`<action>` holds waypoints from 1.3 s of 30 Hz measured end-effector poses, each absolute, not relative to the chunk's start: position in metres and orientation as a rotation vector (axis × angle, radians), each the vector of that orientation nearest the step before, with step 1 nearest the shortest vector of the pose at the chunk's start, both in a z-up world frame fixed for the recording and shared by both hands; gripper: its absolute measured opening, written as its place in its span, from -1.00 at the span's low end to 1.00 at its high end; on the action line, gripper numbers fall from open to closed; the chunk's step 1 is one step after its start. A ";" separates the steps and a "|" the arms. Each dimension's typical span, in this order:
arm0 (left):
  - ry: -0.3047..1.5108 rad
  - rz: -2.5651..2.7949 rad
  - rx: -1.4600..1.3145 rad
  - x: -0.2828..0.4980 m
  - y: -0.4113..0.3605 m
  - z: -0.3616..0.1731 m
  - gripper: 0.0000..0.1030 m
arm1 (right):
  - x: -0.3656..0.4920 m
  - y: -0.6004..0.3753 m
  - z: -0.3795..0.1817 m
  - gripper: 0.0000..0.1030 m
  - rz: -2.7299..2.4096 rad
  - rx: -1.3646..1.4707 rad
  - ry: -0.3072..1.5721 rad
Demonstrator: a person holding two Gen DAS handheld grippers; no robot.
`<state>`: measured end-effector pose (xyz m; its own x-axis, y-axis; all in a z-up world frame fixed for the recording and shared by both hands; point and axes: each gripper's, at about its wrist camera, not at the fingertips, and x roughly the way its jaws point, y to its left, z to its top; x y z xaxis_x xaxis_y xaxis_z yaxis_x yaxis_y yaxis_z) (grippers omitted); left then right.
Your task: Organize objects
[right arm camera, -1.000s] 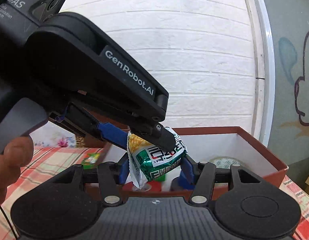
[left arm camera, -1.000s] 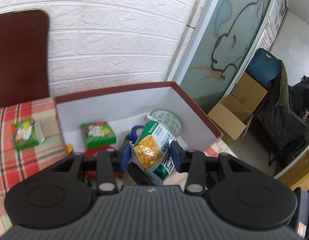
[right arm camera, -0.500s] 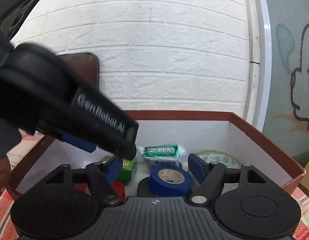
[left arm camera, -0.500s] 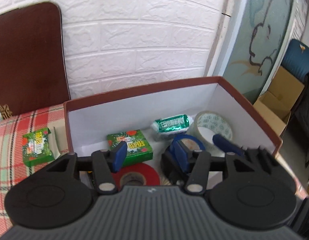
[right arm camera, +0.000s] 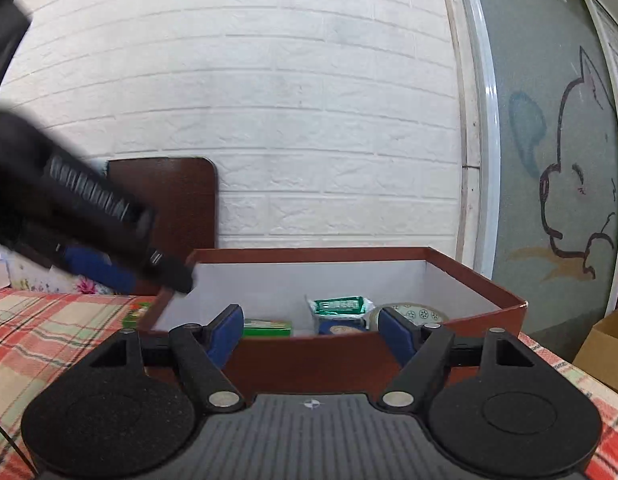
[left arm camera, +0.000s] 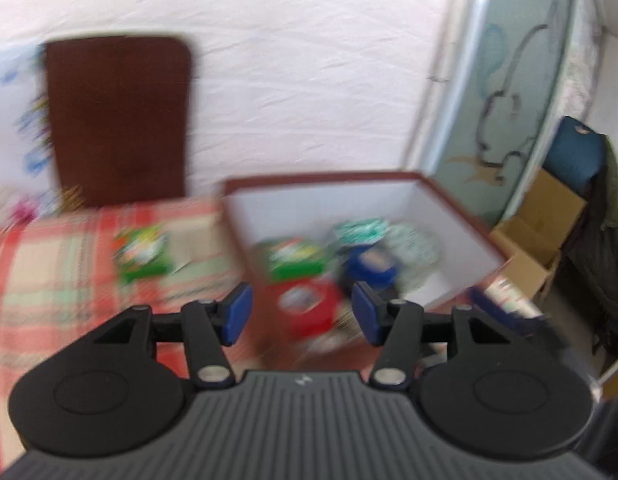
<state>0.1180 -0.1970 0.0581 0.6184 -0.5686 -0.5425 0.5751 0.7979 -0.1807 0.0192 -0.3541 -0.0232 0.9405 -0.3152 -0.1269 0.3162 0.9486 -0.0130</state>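
nearest the lens, the left gripper [left arm camera: 301, 314] has its blue pads spread apart with nothing between them, and the right gripper [right arm camera: 311, 332] is likewise wide open and empty, hovering just in front of the box [right arm camera: 309, 354].

most of the sorting looks done. inside the brown, white-lined box sit a red tape roll [left arm camera: 307, 308], a blue tape roll [left arm camera: 371, 266], a green packet [left arm camera: 295, 258], a green-and-white snack bag [right arm camera: 340, 306] and a patterned tape roll [right arm camera: 409, 314], all close together on its floor. one green packet on the cloth [left arm camera: 143, 254] is outside, just beside the box's left wall — likely the piece left to bring in, and the left gripper is the nearer one to it, judging by the blurred left view.

the surface is a red-and-green plaid tablecloth [right arm camera: 41, 320]. behind it stands a dark brown chair back [left arm camera: 117, 120] against a white brick wall [right arm camera: 269, 120]; to the right, a frosted glass panel with a cartoon animal [right arm camera: 569, 184], and cardboard boxes [left arm camera: 537, 232] on the floor — the left view is motion-smeared.
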 end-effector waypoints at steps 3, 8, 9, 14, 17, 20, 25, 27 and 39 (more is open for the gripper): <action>0.675 -0.521 -0.011 0.126 -0.146 0.027 0.27 | 0.008 -0.324 -0.018 0.44 -0.260 -0.028 0.112; 0.748 -0.238 -0.016 0.145 -0.055 -0.023 0.23 | 0.002 -0.262 -0.016 0.36 -0.046 -0.117 0.150; 0.755 -0.182 -0.024 0.148 -0.036 -0.032 0.22 | 0.007 -0.252 -0.017 0.35 -0.008 -0.119 0.171; 0.593 -0.096 0.054 0.139 0.013 -0.054 0.46 | 0.063 -0.220 -0.024 0.27 0.107 -0.100 0.299; 0.587 -0.115 0.024 0.141 0.017 -0.055 0.59 | 0.112 -0.206 -0.030 0.31 0.075 -0.093 0.348; 0.589 -0.136 0.020 0.146 0.012 -0.057 0.69 | 0.168 -0.208 -0.036 0.49 -0.031 -0.107 0.372; 0.595 -0.167 -0.019 0.148 0.012 -0.059 0.79 | 0.252 -0.216 -0.049 0.64 -0.188 -0.177 0.465; 0.594 -0.176 -0.032 0.150 0.014 -0.059 0.80 | 0.273 -0.218 -0.060 0.64 -0.193 -0.206 0.535; 0.595 -0.176 -0.034 0.151 0.014 -0.060 0.81 | 0.187 -0.210 -0.062 0.17 -0.022 -0.098 0.575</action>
